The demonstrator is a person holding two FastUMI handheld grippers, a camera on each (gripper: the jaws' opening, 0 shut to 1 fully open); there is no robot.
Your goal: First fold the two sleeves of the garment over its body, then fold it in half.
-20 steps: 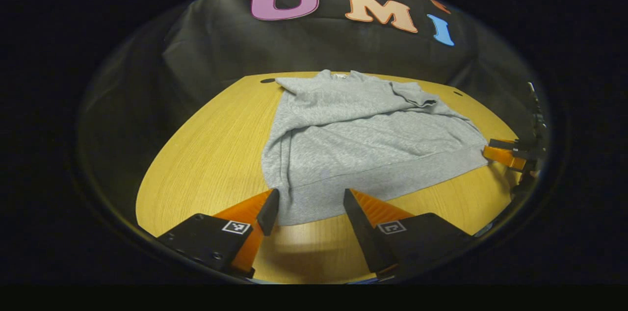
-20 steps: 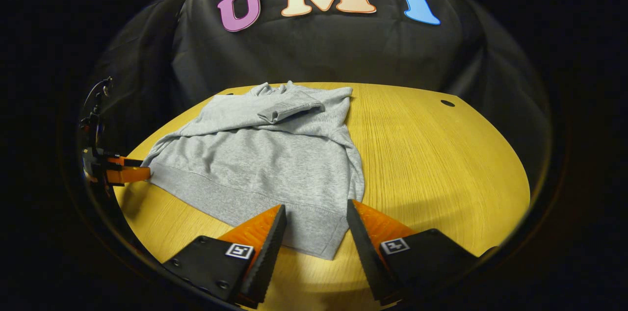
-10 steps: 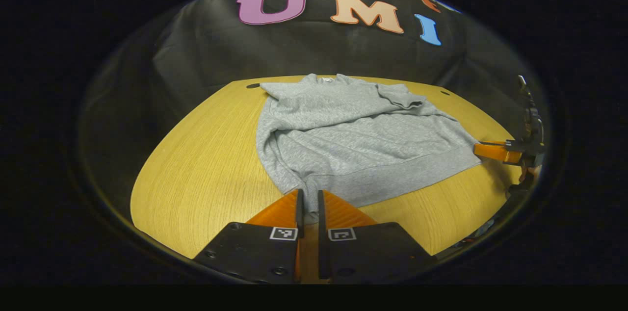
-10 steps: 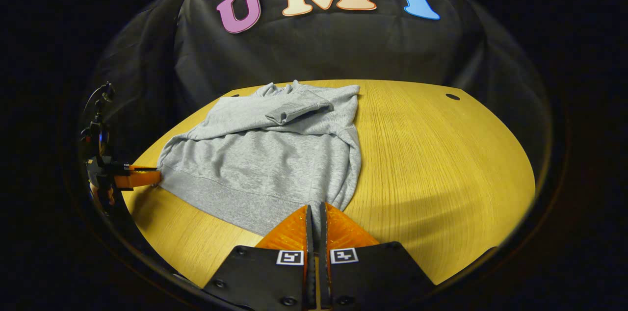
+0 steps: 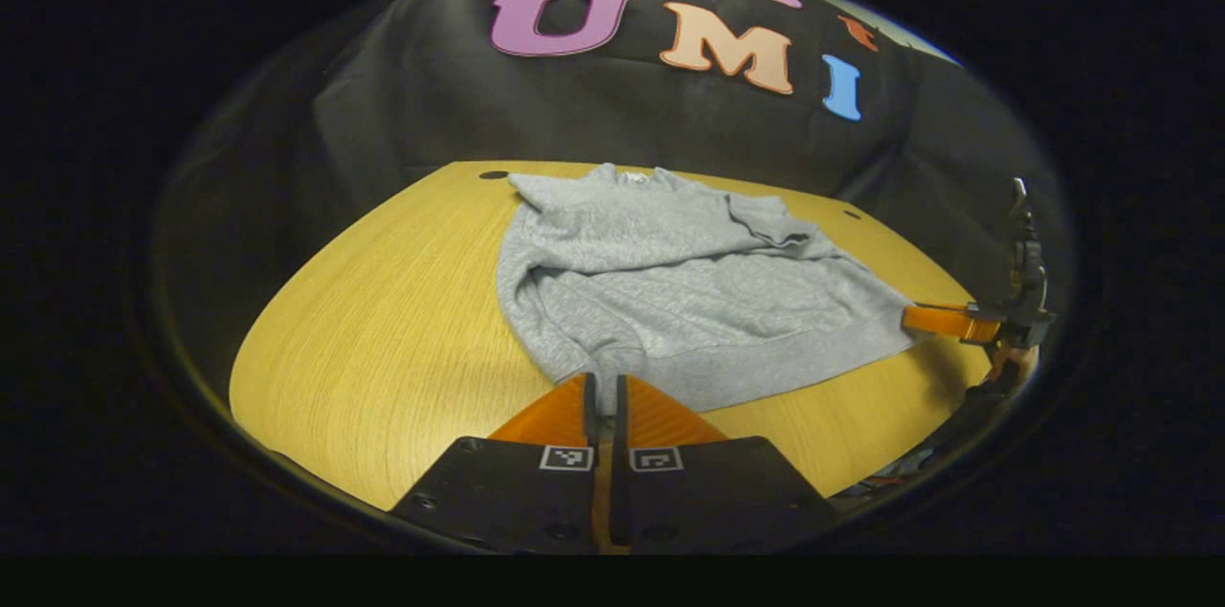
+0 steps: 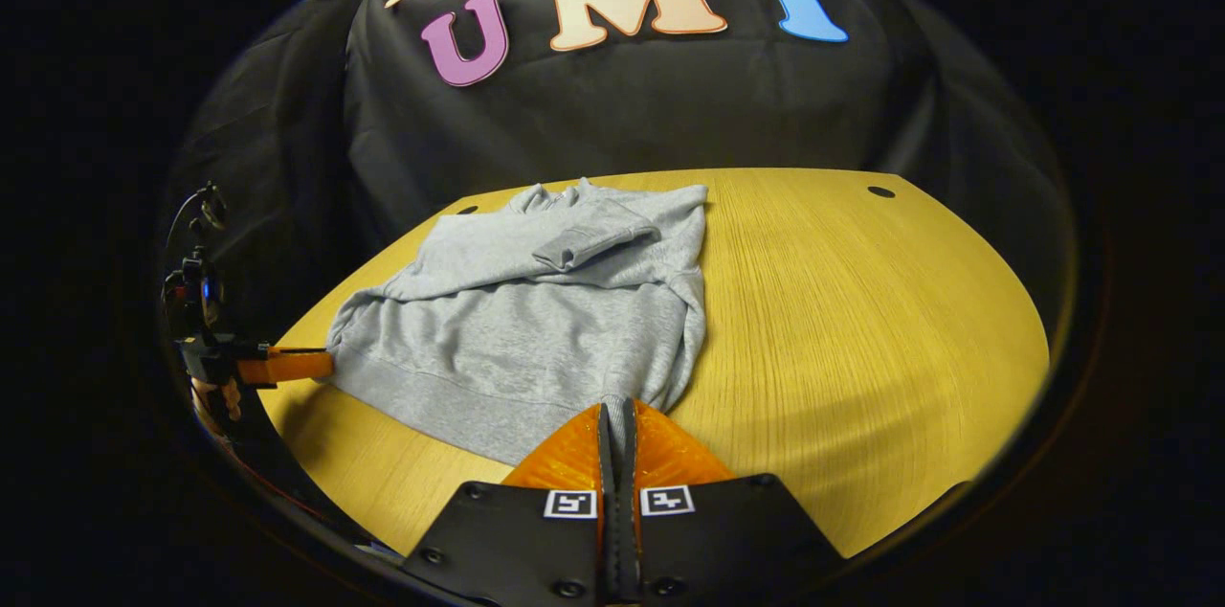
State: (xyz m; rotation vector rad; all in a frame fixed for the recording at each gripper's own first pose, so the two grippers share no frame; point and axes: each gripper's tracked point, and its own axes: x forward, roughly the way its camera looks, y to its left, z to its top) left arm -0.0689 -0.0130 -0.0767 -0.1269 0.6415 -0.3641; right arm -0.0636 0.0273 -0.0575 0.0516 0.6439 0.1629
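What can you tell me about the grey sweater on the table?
The sweater is soft grey knit, lying mostly flat on a yellow wooden table. Both sleeves are already folded over its body; one cuff lies across the chest. It has a ribbed band along the bottom, nearest the cameras, and its neck points toward the black cloth wall. The left tool pinches one bottom corner and the right tool pinches the other, so the cloth bunches and lifts a little there.

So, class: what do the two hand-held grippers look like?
Each hand-held gripper, left and right, has two ribbed orange wedge fingers on black blocks with small square black-and-white markers. Farther off, the left one carries a black upright mount.
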